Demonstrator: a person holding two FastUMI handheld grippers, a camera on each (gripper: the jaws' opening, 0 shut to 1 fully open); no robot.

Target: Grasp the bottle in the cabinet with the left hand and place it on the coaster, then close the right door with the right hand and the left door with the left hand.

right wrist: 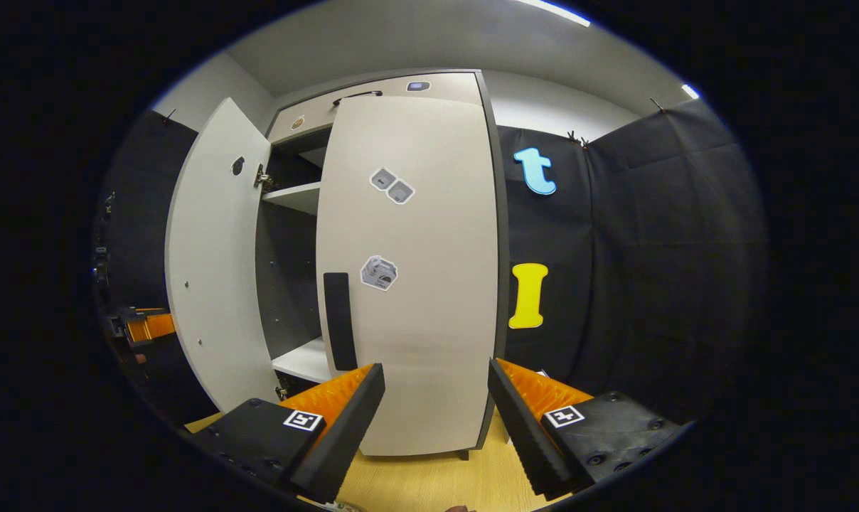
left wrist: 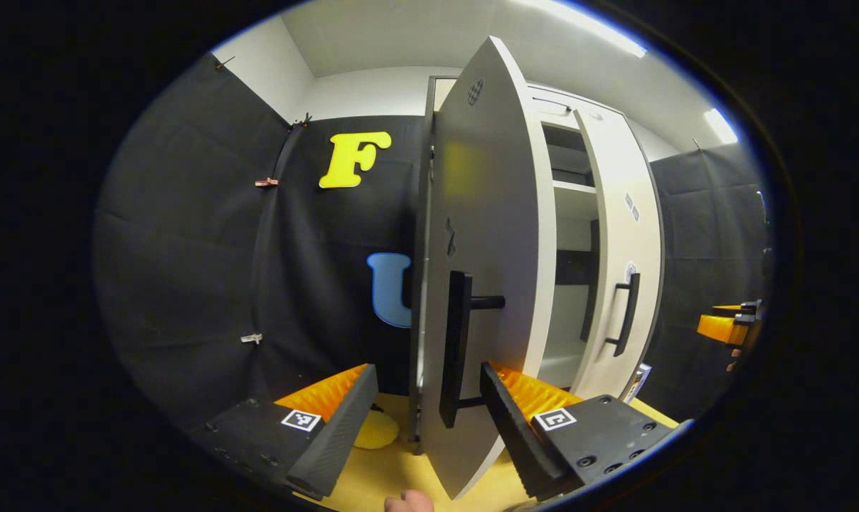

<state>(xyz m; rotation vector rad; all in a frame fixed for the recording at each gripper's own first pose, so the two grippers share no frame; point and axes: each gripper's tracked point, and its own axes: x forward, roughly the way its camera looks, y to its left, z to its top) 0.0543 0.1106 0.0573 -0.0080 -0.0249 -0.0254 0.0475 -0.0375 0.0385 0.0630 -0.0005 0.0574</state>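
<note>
White cabinet [right wrist: 408, 270]: its right door [right wrist: 415, 284] looks all but closed, while the left door [left wrist: 483, 284] stands well open with its black handle [left wrist: 456, 348] between the spread fingers of the left gripper [left wrist: 429, 419], contact uncertain. Judged stage: closing the left door remains; the bottle's place cannot be told, though a yellow coaster [left wrist: 376, 430] lies on the wooden tabletop [left wrist: 408, 469]. The right gripper [right wrist: 436, 419] is spread and empty before the right door.

The left door [left wrist: 483, 270] stood ajar across the left gripper [left wrist: 426, 427]; a gap remained between it and the right door [left wrist: 625, 256].

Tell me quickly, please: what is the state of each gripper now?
Left gripper: open, holding nothing, its fingers on either side of the left door's handle.
Right gripper: open, holding nothing, facing the right door.
</note>
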